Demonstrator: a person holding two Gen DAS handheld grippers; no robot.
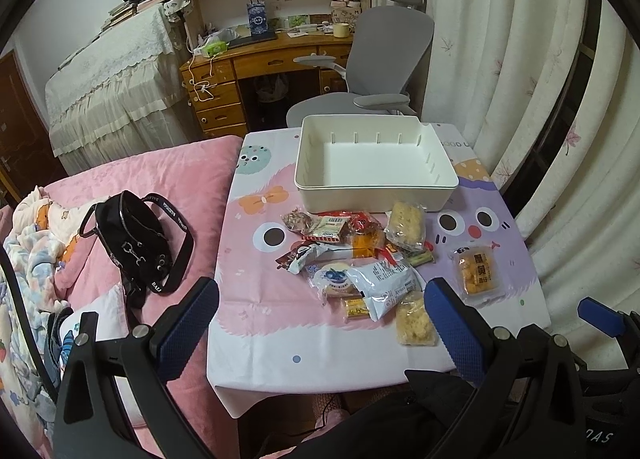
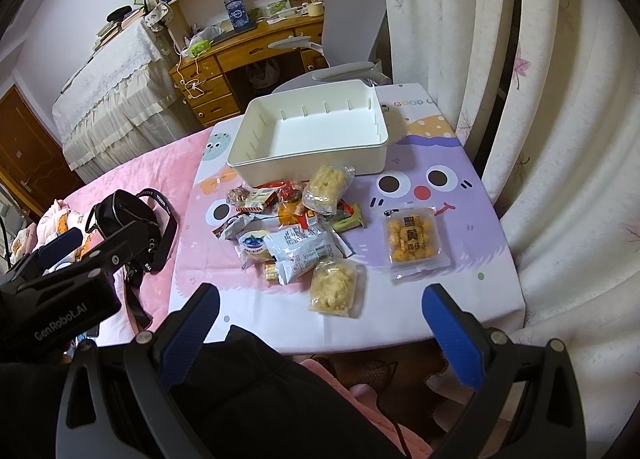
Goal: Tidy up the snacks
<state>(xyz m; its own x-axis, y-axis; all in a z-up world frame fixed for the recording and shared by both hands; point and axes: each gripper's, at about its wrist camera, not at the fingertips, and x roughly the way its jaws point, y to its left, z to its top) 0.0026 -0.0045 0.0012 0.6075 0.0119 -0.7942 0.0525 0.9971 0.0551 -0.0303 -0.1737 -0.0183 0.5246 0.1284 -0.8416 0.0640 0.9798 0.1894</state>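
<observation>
your left gripper [image 1: 322,301] and right gripper [image 2: 320,309] both hang spread wide, holding nothing, near the table's [image 2: 460,299] front edge. the snack pile [image 2: 296,227] lies before the white bin [image 2: 320,163], whose long axis runs across the table; overlapping packets hide lower ones.

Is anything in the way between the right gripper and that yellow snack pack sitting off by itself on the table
Nothing visible. The right gripper, jaws open, hovers at the table's near edge, and only bare tablecloth lies between it and the yellow snack pack, which sits apart from the snack pile.
</observation>
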